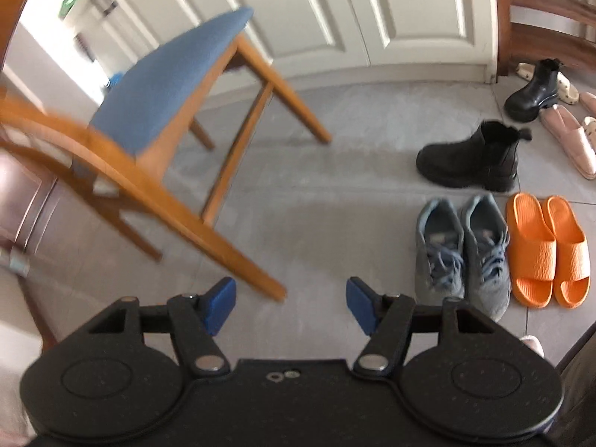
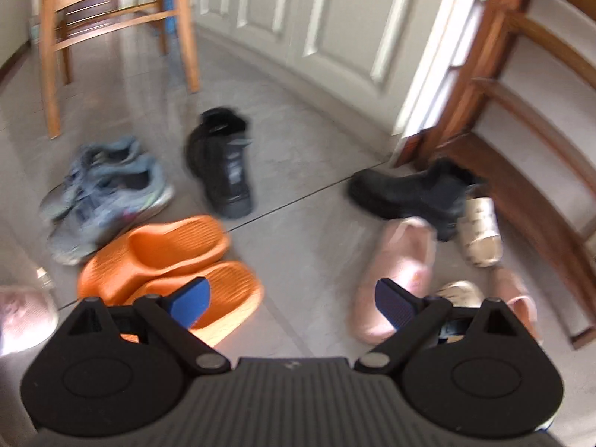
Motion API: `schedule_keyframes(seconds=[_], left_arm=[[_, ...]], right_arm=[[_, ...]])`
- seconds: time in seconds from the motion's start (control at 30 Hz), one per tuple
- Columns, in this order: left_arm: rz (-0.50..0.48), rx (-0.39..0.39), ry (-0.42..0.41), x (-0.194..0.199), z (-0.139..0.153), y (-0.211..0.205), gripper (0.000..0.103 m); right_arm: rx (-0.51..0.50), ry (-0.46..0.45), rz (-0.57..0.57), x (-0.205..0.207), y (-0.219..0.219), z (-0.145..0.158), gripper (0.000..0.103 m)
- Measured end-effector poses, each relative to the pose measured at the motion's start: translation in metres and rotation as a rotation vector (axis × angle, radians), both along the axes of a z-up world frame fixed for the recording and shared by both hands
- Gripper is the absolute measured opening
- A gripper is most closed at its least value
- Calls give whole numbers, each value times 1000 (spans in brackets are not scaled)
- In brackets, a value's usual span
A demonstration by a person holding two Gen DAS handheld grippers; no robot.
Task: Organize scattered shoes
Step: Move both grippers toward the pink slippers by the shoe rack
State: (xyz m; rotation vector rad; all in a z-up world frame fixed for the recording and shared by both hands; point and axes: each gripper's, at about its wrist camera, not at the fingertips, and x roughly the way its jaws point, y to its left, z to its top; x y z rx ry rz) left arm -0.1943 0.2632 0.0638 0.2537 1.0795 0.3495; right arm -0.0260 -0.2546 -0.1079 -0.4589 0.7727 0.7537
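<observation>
In the left wrist view a pair of grey-blue sneakers [image 1: 463, 253] stands side by side next to a pair of orange slides [image 1: 547, 251]. One black ankle boot [image 1: 471, 156] stands behind them, a second black boot [image 1: 534, 91] farther back among pink slippers [image 1: 570, 138] and cream slippers [image 1: 566, 85]. My left gripper [image 1: 290, 307] hangs open over bare floor, holding nothing. In the right wrist view my right gripper [image 2: 292, 303] is open and empty above the floor between the orange slides [image 2: 171, 260] and a pink slipper [image 2: 395, 275]. The sneakers [image 2: 104, 197] and both boots [image 2: 223, 164] [image 2: 413, 190] lie beyond.
A wooden chair with a blue seat [image 1: 167, 85] stands left of the shoes, one leg [image 1: 231, 253] close to my left gripper. White panelled doors [image 1: 335, 11] close off the back. A dark wooden frame [image 2: 521, 119] rises at the right. Grey floor tiles [image 1: 316, 193] lie between chair and shoes.
</observation>
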Motion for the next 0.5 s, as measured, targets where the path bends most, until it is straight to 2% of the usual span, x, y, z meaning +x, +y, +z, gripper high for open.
schedule_keyframes(seconds=[0.1, 0.27, 0.37, 0.5], left_arm=[[-8, -76, 20, -3, -42, -18, 65], [-44, -123, 35, 16, -91, -50, 65], [-58, -158, 53, 28, -112, -64, 65], [-116, -183, 84, 50, -137, -86, 65]], right_arm=[[-59, 31, 49, -11, 16, -50, 97], [-105, 118, 81, -9, 45, -123, 96], [-79, 155, 80, -3, 55, -140, 102], [-41, 212, 53, 5, 48, -143, 102]])
